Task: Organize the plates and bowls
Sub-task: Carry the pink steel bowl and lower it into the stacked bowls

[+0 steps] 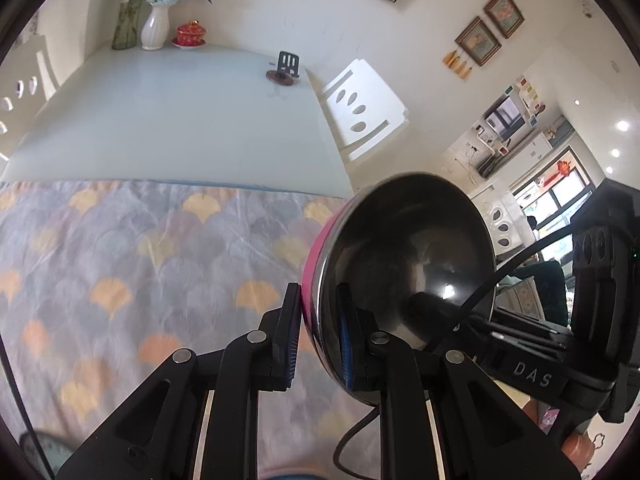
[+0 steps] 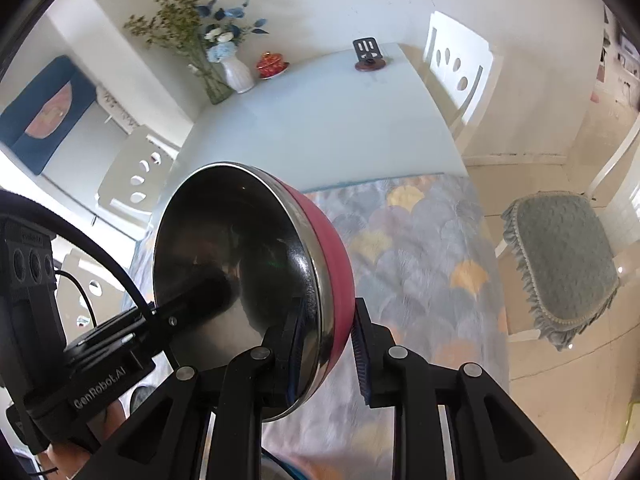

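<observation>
Between the two black fingers of the left gripper [image 1: 318,344] the rim of a round steel bowl with a pink outer wall [image 1: 404,256] is clamped: one blue-ribbed pad is pressed on the pink outside, the other on the shiny inside. The bowl is held on edge, well above the cloth, its opening turned toward the other gripper.

At the right gripper [image 2: 326,354] a bowl of the same make [image 2: 240,264] is gripped by its rim in the same way, one pad inside, one outside, the opening turned leftward. Whether both views show a single bowl cannot be told. Both pairs of tongs are closed down to the thickness of the bowl wall.

Below, a grey-blue tablecloth with yellow and orange fan-leaf print [image 1: 140,264] is spread over the near part of a pale glass-topped table [image 1: 180,120]. At the far end are seen a white ribbed vase of blue flowers [image 1: 154,26], a red lidded cup on a saucer [image 1: 190,34] and a black slotted stand [image 1: 288,66]. White cut-out chairs [image 1: 360,108] stand alongside.
</observation>
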The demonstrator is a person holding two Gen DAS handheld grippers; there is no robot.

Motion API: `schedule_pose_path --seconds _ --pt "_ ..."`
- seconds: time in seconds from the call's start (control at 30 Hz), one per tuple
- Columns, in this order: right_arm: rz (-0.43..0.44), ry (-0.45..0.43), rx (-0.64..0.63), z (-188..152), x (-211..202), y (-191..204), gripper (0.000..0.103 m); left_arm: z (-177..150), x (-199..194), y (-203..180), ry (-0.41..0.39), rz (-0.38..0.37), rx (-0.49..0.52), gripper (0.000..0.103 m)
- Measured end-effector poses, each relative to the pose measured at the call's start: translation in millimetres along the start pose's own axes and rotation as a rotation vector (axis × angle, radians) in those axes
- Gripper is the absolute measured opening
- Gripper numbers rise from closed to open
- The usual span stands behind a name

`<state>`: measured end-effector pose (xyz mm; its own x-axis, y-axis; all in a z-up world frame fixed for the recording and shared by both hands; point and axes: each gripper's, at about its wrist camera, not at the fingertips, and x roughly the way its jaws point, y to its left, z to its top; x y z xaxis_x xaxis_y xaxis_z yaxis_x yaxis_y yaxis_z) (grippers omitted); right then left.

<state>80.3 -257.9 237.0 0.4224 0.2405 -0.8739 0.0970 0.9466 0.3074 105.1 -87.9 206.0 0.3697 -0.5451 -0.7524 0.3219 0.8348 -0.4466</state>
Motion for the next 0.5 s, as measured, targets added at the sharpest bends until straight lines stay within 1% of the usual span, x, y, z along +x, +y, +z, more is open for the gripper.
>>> schedule_pose_path --seconds 0.1,0.23,0.37,0.5 --pt "0.004 0.014 0.003 -22.0 -12.3 7.9 0.022 -19.8 -22.4 -2.4 -0.011 0.008 0.005 0.014" --pt "0.021 0.04 0.02 -55.6 -26.6 18.4 0.022 -46.8 -46.8 -3.5 -0.007 0.012 0.011 0.014" --pt "0.044 0.047 0.03 -86.7 -39.4 28.1 0.024 -73.3 -64.5 -3.2 -0.001 0.021 0.011 0.014" --pt "0.043 0.042 0.026 -115.8 -49.5 37.6 0.024 -97.5 -77.5 -1.4 0.014 0.023 0.01 0.014"
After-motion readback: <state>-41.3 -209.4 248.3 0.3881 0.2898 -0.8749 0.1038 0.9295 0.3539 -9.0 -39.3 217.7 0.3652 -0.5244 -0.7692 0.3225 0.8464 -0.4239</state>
